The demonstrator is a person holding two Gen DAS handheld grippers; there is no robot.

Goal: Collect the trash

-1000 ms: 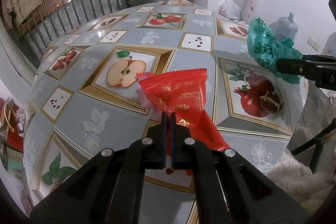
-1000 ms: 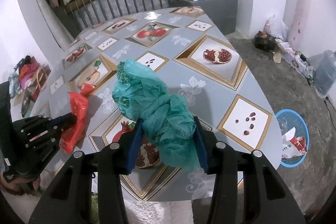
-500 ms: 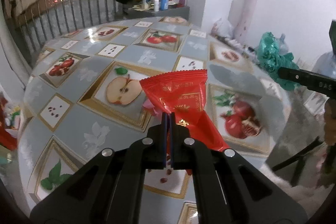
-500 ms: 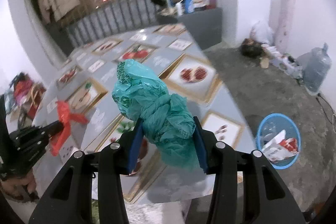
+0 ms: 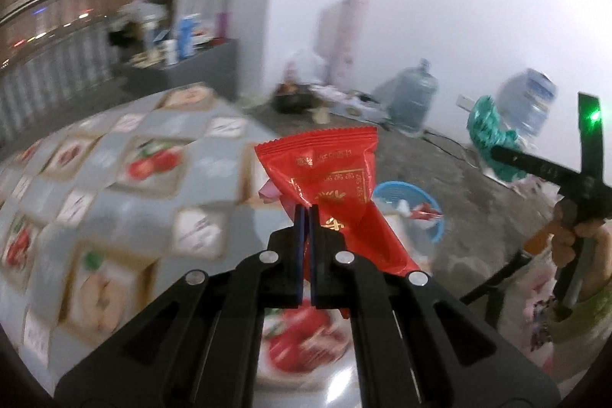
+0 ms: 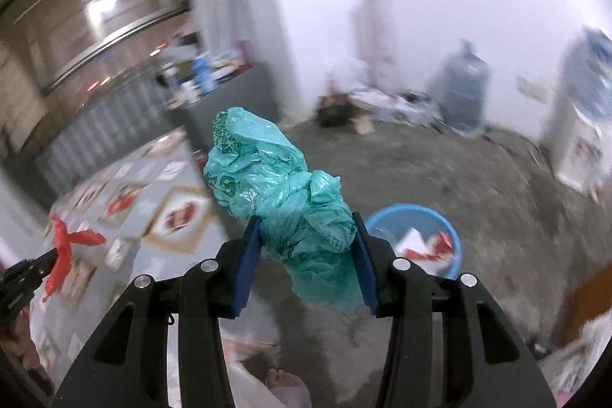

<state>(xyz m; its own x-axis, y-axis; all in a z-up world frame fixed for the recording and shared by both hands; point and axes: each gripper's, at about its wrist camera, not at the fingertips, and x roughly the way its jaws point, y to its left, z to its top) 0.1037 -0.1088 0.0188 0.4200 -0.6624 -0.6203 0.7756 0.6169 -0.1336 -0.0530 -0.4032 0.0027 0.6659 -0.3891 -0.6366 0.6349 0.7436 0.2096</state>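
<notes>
Left wrist alone shows a hand (image 5: 577, 247) gripping the right gripper (image 5: 497, 151)

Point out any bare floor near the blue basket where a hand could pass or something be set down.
Bare grey floor lies all around the blue basket, widest behind it, up to the clutter and water jugs along the white wall. The basket itself already holds wrappers. The table borders the floor on the left. Blur hides small litter.

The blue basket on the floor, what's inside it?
The blue basket holds white and red wrappers. The green bag in the right claw hides its near side.
</notes>
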